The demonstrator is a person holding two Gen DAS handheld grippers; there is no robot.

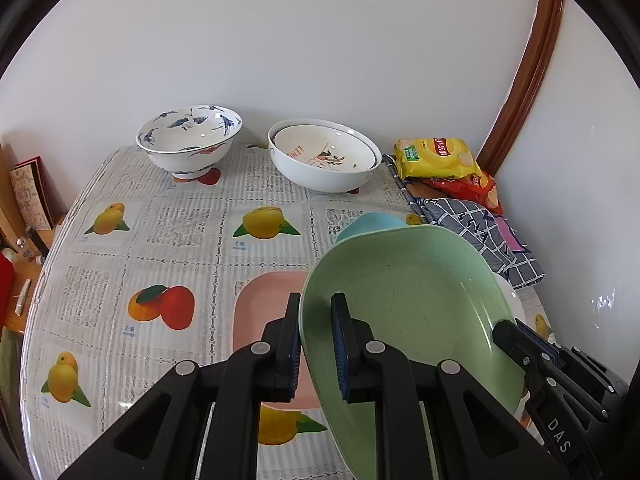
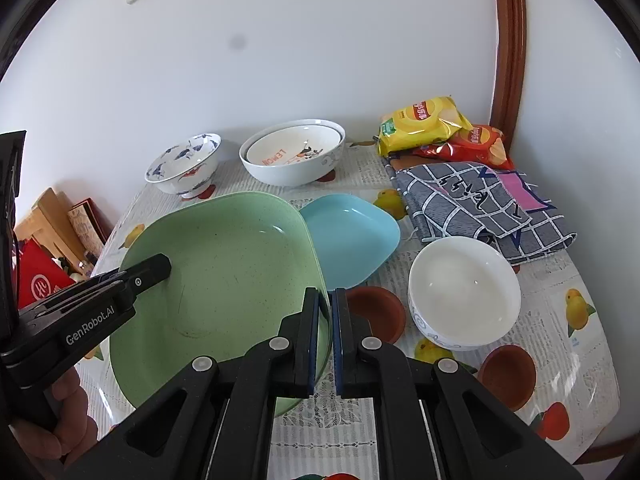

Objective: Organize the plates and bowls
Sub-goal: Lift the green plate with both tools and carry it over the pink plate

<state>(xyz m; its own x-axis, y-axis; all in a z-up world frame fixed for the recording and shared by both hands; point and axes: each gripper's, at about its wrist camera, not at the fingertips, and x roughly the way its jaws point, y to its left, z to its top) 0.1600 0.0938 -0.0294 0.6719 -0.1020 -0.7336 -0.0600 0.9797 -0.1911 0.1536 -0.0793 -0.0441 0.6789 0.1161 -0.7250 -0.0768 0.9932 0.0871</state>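
Observation:
Both grippers hold a green plate (image 1: 412,312) by opposite rims, above the table. My left gripper (image 1: 316,344) is shut on its left rim; my right gripper (image 2: 325,340) is shut on its right rim (image 2: 224,276). Each gripper shows in the other's view, the right one (image 1: 516,340) and the left one (image 2: 152,270). A pink plate (image 1: 260,304) lies under the green one. A blue plate (image 2: 352,236) lies just behind it. A white bowl (image 2: 464,292) stands at the right. A blue-patterned bowl (image 1: 190,140) and two nested white bowls (image 1: 324,156) stand at the back.
Chip bags (image 2: 424,124) and a folded checked cloth (image 2: 480,200) lie at the back right by the wall. Two brown dishes (image 2: 506,376) sit near the white bowl. The table (image 1: 160,232) has a fruit-print cover. Boxes (image 1: 28,196) stand beyond its left edge.

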